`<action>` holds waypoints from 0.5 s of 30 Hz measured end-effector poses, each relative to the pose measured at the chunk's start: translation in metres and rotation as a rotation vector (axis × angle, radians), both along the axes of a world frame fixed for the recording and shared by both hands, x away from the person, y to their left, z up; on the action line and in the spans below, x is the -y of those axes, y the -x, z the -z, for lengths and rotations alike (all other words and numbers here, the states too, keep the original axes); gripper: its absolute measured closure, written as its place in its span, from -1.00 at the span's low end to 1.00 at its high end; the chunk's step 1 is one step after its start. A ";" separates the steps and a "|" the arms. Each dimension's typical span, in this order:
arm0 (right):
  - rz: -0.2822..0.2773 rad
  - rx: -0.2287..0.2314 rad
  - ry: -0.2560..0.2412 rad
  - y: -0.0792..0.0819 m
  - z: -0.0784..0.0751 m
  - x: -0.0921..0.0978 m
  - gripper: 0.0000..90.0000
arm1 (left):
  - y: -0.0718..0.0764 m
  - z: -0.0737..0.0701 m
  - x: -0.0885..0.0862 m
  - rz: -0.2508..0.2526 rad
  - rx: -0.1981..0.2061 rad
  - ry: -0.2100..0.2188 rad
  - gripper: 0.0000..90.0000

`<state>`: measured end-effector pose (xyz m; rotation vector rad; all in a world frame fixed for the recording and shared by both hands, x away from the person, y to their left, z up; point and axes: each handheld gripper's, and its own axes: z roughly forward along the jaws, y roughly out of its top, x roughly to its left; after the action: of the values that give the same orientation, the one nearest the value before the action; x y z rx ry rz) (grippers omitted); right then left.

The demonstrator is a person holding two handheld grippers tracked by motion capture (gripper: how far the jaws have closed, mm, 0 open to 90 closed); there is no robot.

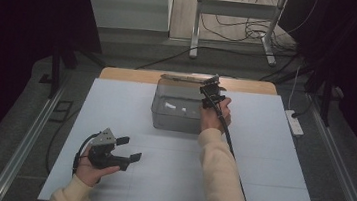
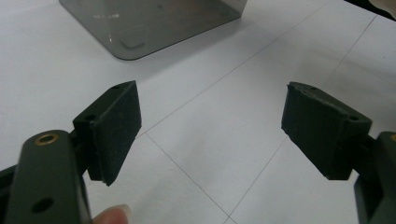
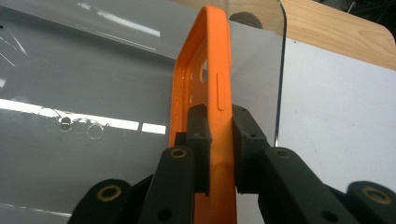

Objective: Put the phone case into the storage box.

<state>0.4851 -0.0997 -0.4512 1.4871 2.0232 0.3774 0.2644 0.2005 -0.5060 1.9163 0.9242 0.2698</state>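
Work looks about midway: right gripper (image 3: 219, 140) fingers are clamped on the orange phone case (image 3: 208, 79), held over the grey bin (image 1: 178, 108), not yet released; left gripper (image 1: 128, 148) rests wide open, empty.

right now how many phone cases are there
1. An orange phone case is clamped on edge in the right gripper over the grey bin. More could be hidden inside.

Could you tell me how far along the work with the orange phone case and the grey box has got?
Done: the right gripper is shut on the orange phone case, lifted beside the grey box. In hand: carrying it there. Left: probably placing it in the box. The left gripper rests open.
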 end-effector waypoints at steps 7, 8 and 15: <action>-0.005 -0.004 0.005 0.000 0.004 -0.001 0.75 | 0.000 0.000 0.000 -0.001 0.000 0.003 -0.56; -0.005 -0.005 0.006 0.000 0.004 -0.001 0.75 | 0.000 0.000 0.000 -0.001 0.000 0.003 -0.56; 0.000 -0.006 0.012 -0.001 0.005 -0.001 0.75 | 0.000 0.000 0.000 -0.002 0.000 0.004 -0.56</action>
<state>0.4858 -0.0991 -0.4562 1.4824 2.0270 0.3614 0.2644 0.2005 -0.5060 1.9121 0.9260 0.2691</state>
